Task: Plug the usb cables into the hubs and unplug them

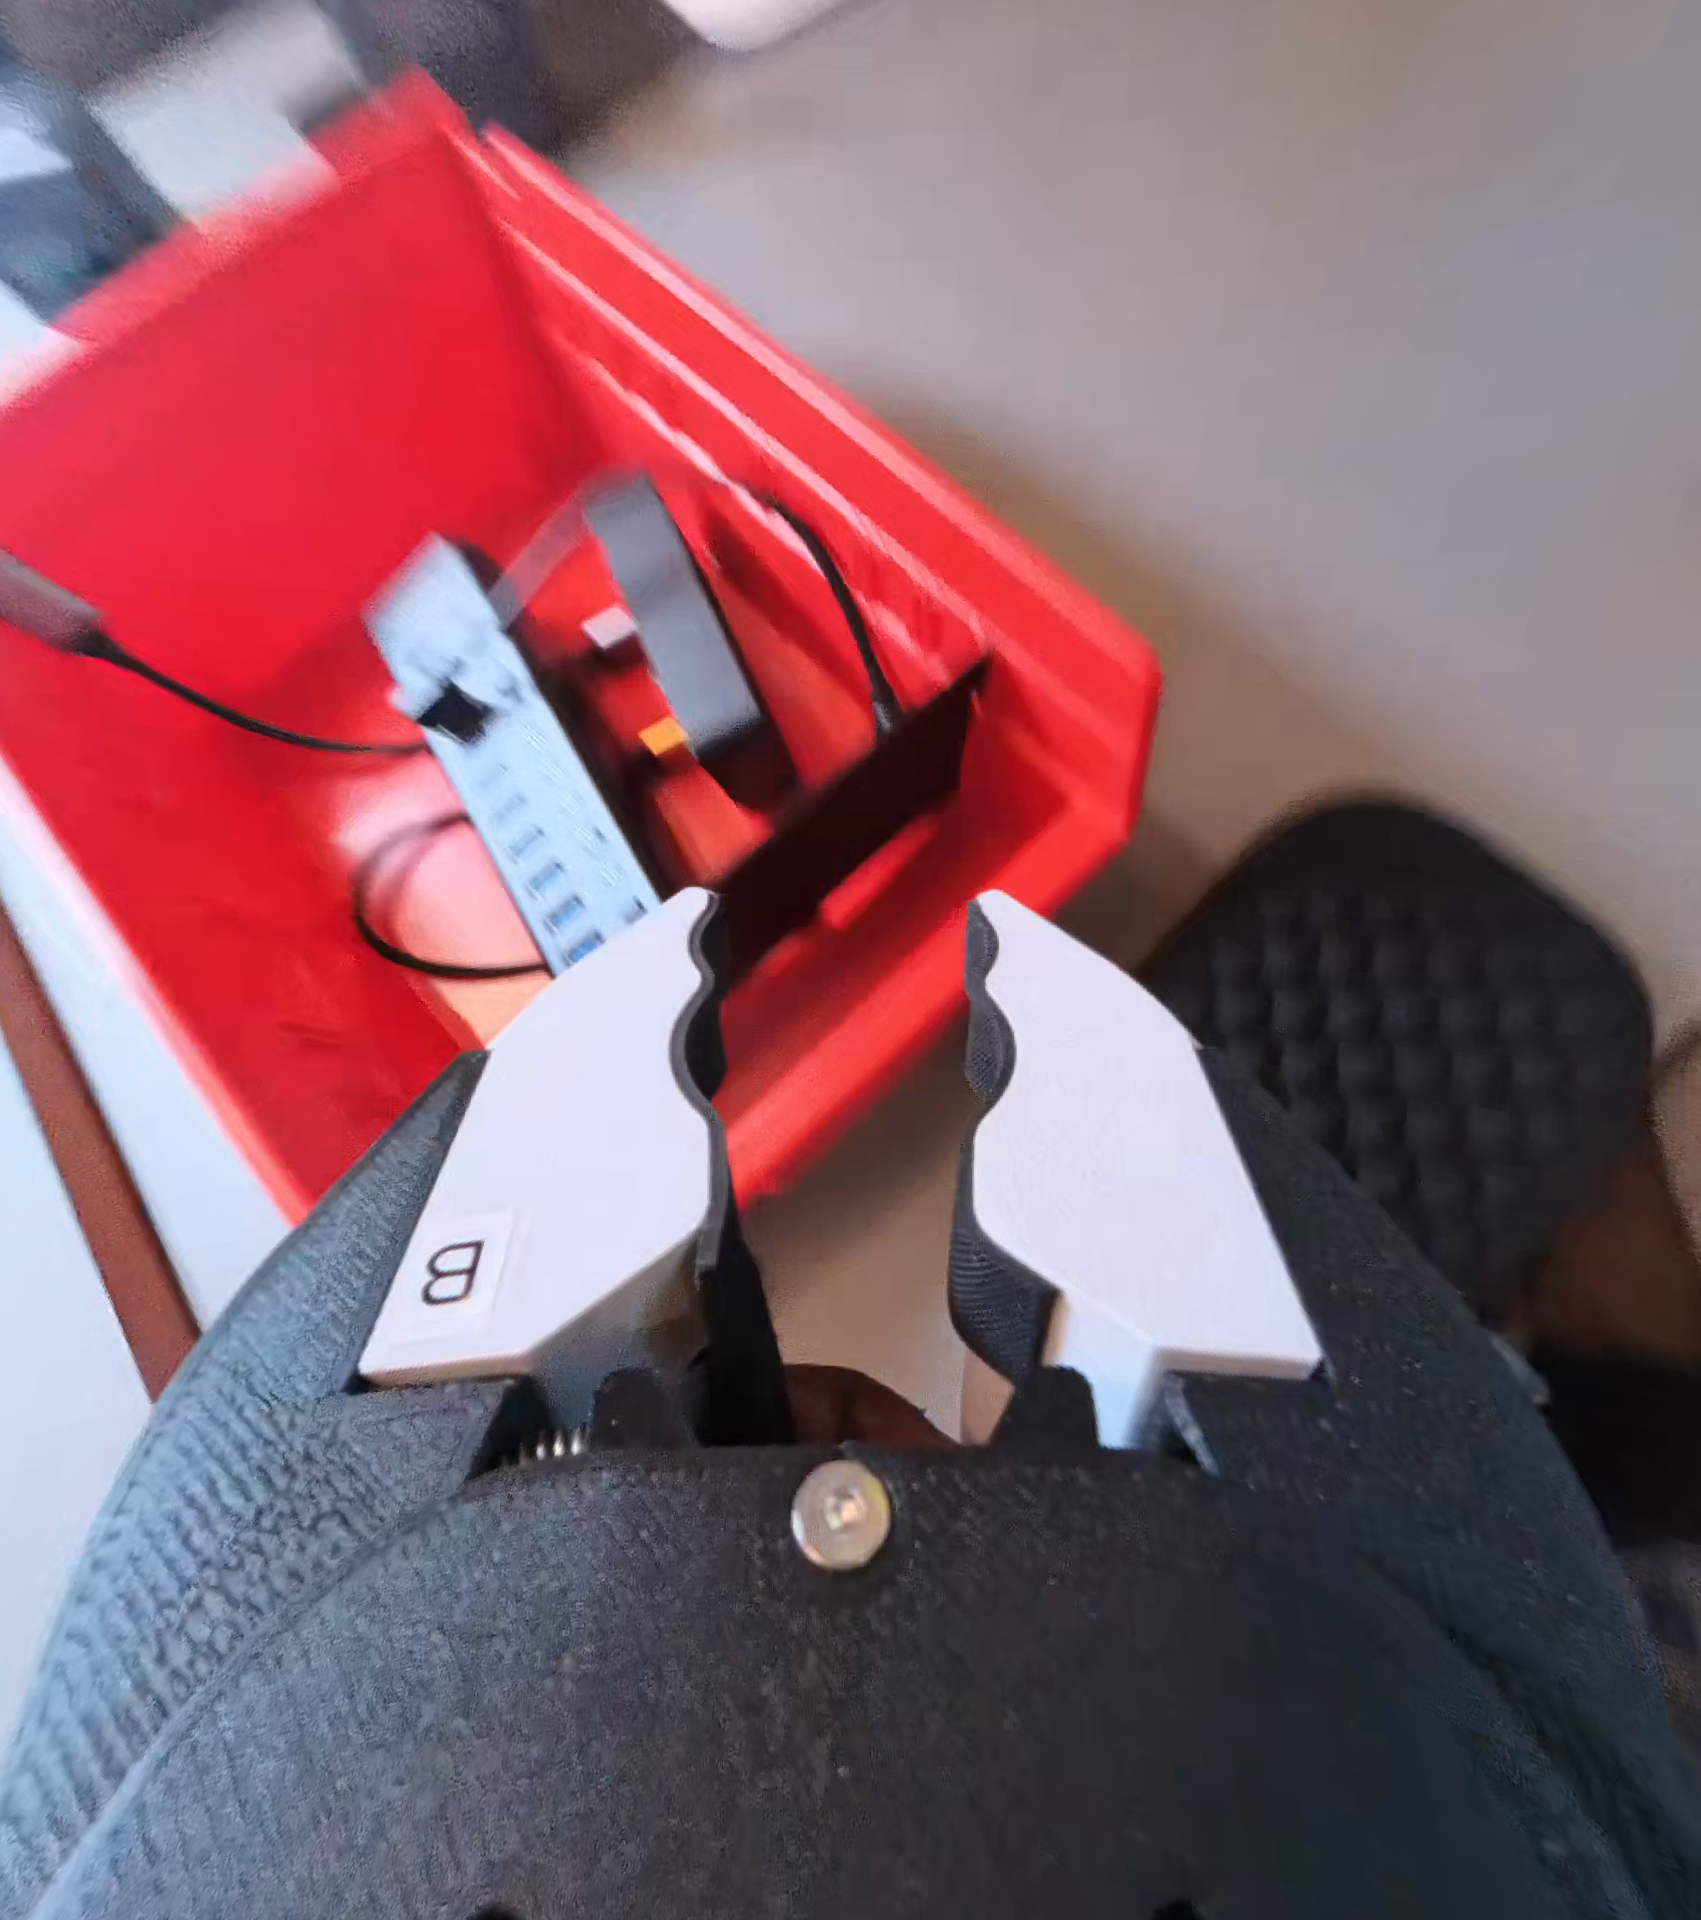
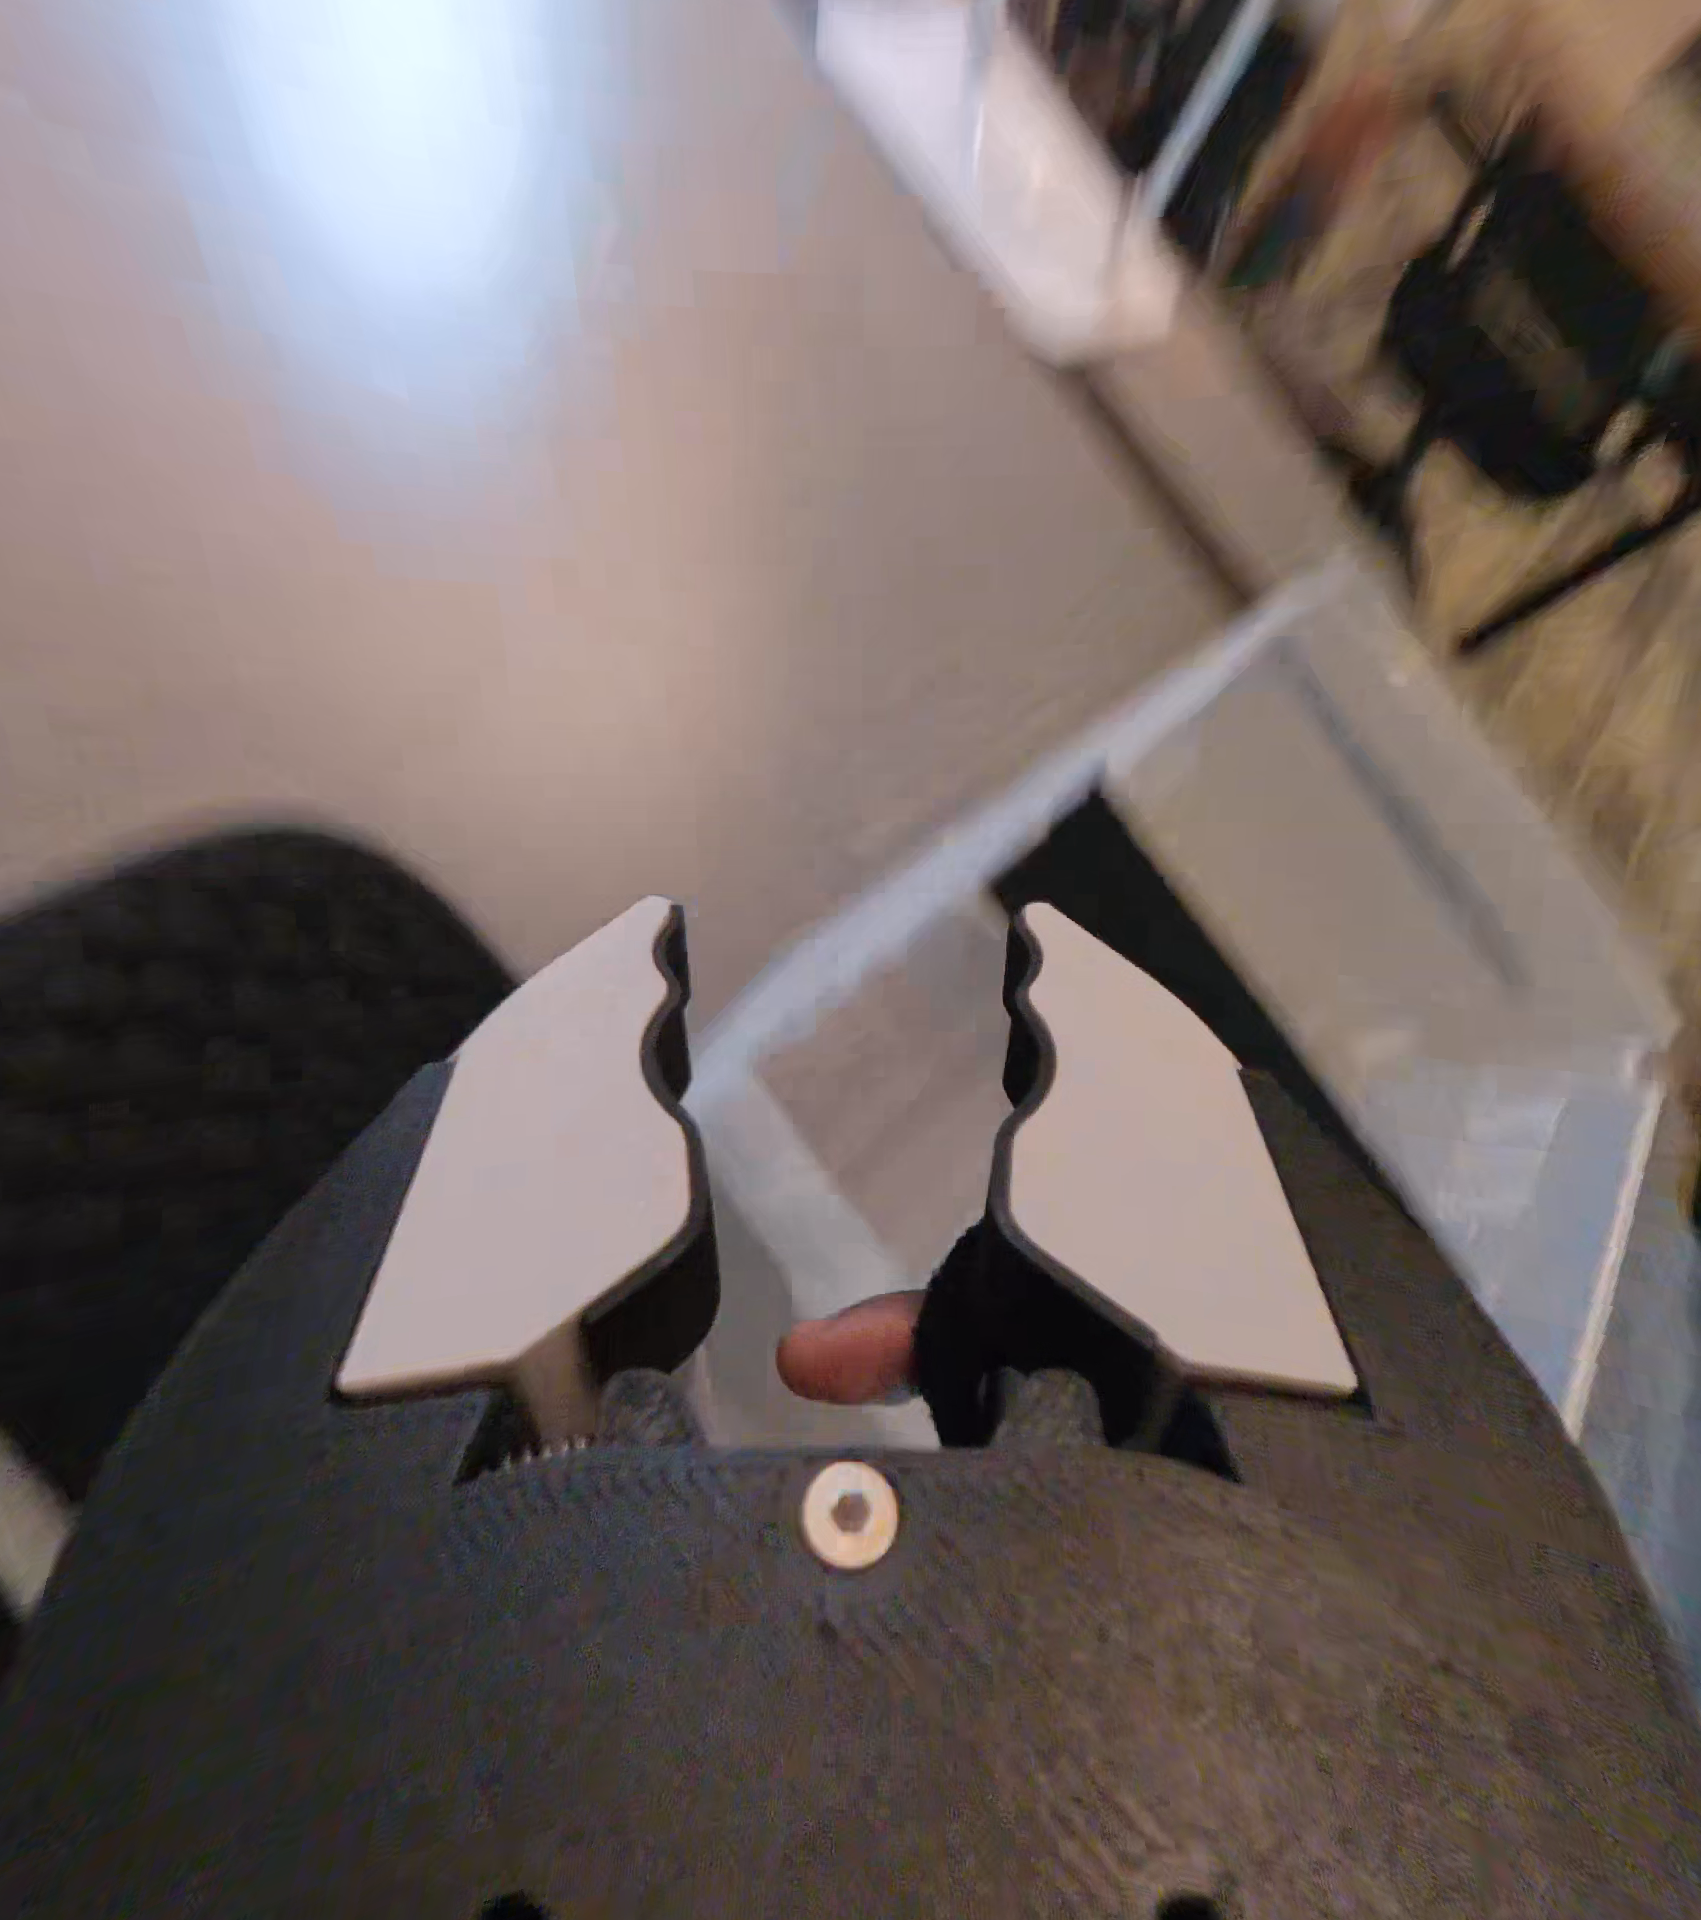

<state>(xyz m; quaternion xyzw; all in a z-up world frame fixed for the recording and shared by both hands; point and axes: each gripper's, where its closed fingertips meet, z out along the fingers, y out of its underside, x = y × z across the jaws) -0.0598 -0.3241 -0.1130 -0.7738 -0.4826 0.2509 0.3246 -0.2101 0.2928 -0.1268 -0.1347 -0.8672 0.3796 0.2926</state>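
Note:
In the left wrist view a red bin stands on a white table and holds the hubs. A long white USB hub with a row of ports lies inside, with a black plug in it. A dark grey hub leans beside it. A thin black cable runs to a grey USB connector at the bin's left wall. My left gripper is open and empty, just above the bin's near corner. My right gripper is open and empty, over the floor; no hub or cable shows in its blurred view.
A black mesh chair seat sits right of the bin and also shows in the right wrist view. The table's brown edge runs along the left. White furniture and a dark chair frame lie ahead of the right gripper. There is about 65 cm between the tips of the two grippers. My left tips are roughly 25 cm from the grey USB connector.

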